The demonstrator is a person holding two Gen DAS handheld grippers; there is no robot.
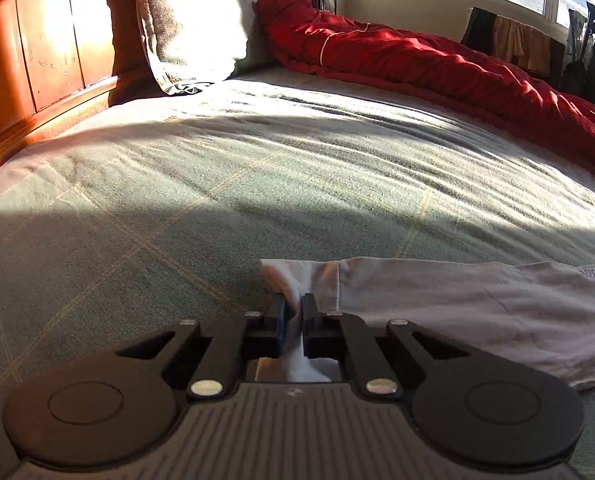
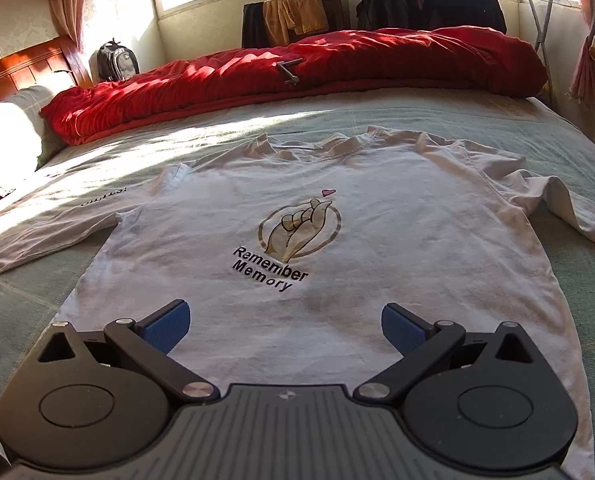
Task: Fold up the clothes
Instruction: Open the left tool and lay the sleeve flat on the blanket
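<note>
Left gripper (image 1: 293, 312): black jaws w/ blue pads nearly together, clamping a bunched bit of thin white fabric, the sleeve end of the white cotton T-shirt (image 2: 317, 240). Cloth is pinching up between the pads and showing again below them near the gripper body. Rest of the sleeve (image 1: 477, 312) is lying flat, running to the right from the grip, soft w/ light creases, small dark lettering near its far edge.

Right gripper (image 2: 285, 322): fingers spread wide apart, blue ribbed pads (image 2: 167, 326) facing each other, holding nothing; hovering over the shirt's lower part, contact w/ cloth can't tell.

T-shirt is lying front-up, spread flat on the pale green bedsheet (image 1: 257, 168), neck pointing toward the red quilt (image 2: 297, 68), both sleeves out to the sides. Chest print: tan circle w/ a finger-heart hand, small pink heart above it, black text "Remember Memory" below. Fabric matte, slightly wrinkled at the collar and the right-side sleeve.

Bedsheet: woven texture, faint yellow check lines, fine ripples, half in sun and half in shade. Quilt: puffy, shiny red, bunched in a long roll along the sheet's far edge. Grey-beige pillow (image 1: 201, 28) is leaning on the glossy reddish wooden headboard (image 1: 37, 40), left of the quilt.
</note>
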